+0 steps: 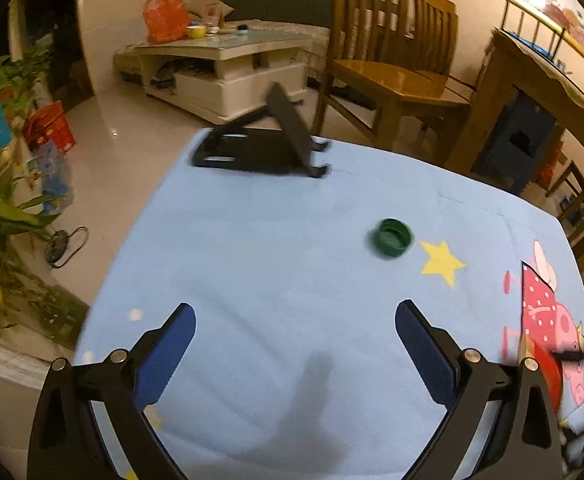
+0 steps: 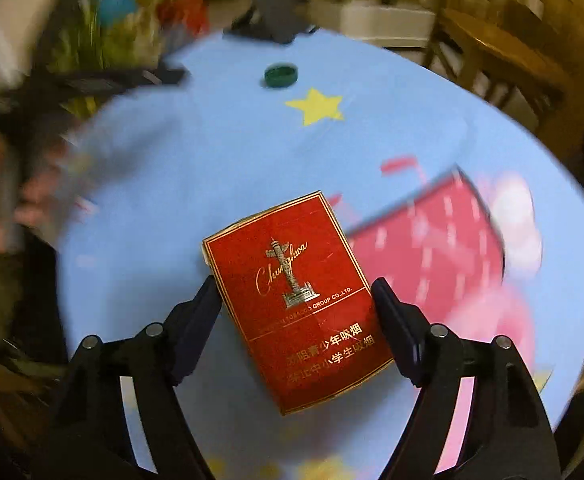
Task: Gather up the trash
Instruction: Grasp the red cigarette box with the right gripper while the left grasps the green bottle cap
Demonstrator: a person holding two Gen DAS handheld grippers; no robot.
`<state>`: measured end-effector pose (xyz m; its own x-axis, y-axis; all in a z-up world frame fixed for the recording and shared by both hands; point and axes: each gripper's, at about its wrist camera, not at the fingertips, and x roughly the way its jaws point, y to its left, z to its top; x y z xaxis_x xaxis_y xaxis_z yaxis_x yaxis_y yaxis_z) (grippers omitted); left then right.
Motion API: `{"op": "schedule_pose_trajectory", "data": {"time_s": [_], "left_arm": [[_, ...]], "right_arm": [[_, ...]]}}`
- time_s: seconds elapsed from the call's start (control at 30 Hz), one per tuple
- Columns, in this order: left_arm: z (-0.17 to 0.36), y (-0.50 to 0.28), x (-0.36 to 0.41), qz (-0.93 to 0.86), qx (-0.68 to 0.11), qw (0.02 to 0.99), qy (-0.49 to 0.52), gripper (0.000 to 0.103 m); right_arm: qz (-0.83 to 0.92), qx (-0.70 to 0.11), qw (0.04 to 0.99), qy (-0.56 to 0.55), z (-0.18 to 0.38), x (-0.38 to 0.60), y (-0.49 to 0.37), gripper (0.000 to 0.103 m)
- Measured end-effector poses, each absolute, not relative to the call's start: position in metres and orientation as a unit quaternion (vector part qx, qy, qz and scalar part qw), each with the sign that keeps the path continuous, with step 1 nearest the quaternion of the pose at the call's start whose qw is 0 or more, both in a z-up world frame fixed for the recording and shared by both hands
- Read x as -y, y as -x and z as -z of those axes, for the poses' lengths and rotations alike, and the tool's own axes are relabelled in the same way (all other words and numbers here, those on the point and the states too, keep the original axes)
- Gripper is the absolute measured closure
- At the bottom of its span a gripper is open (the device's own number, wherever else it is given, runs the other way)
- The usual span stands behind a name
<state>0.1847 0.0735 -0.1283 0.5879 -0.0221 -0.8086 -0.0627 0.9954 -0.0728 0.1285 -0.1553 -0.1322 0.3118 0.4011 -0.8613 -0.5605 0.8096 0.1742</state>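
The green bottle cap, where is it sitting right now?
The green bottle cap lies on the blue tablecloth, just left of the printed yellow star and nearer than the black folding stand. In the right wrist view it lies beyond the red cigarette pack.

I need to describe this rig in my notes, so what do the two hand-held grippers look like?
Both match. The left hand-held gripper and the right hand-held gripper have black angular frames, silver round pivot pins and flat dark blue finger pads. No cables or sleeves show.
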Motion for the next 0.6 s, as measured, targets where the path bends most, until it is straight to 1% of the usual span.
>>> {"op": "schedule_pose_trajectory", "data": {"time_s": [0.17,0.2,0.27,0.3,0.33,0.37,0.4,0.47,0.53,0.57,0.6], "left_arm": [[0.125,-0.223,-0.03,0.045,-0.441,0.896,0.031,0.007],[0.127,-0.235,-0.022,0.054,-0.442,0.895,0.026,0.011],[0.135,-0.256,-0.007,0.084,-0.455,0.886,0.02,0.016],[0.139,-0.261,-0.003,0.094,-0.46,0.883,0.015,0.025],[0.146,-0.267,0.002,0.094,-0.467,0.879,0.003,0.029],[0.152,-0.27,0.005,0.092,-0.475,0.875,-0.012,0.036],[0.16,-0.271,0.009,0.09,-0.479,0.873,-0.029,0.041],[0.162,-0.265,0.015,0.078,-0.461,0.881,-0.066,0.048],[0.16,-0.262,0.012,0.078,-0.463,0.881,-0.057,0.067],[0.16,-0.262,0.007,0.079,-0.464,0.881,-0.047,0.073],[0.159,-0.26,0.001,0.086,-0.464,0.881,-0.028,0.074]], "right_arm": [[-0.27,-0.429,0.856,-0.1,0.11,0.232,-0.087,0.028],[-0.264,-0.42,0.859,-0.13,0.111,0.244,-0.083,0.028],[-0.253,-0.413,0.858,-0.171,0.114,0.265,-0.078,0.028],[-0.251,-0.41,0.862,-0.163,0.112,0.27,-0.079,0.028],[-0.251,-0.405,0.865,-0.159,0.11,0.272,-0.078,0.028],[-0.25,-0.401,0.867,-0.159,0.108,0.275,-0.077,0.028],[-0.25,-0.397,0.867,-0.167,0.107,0.281,-0.078,0.028],[-0.249,-0.394,0.866,-0.179,0.105,0.291,-0.078,0.028],[-0.253,-0.39,0.867,-0.178,0.101,0.296,-0.08,0.028],[-0.253,-0.386,0.869,-0.179,0.099,0.299,-0.079,0.028],[-0.252,-0.382,0.871,-0.18,0.098,0.302,-0.078,0.028]]}}
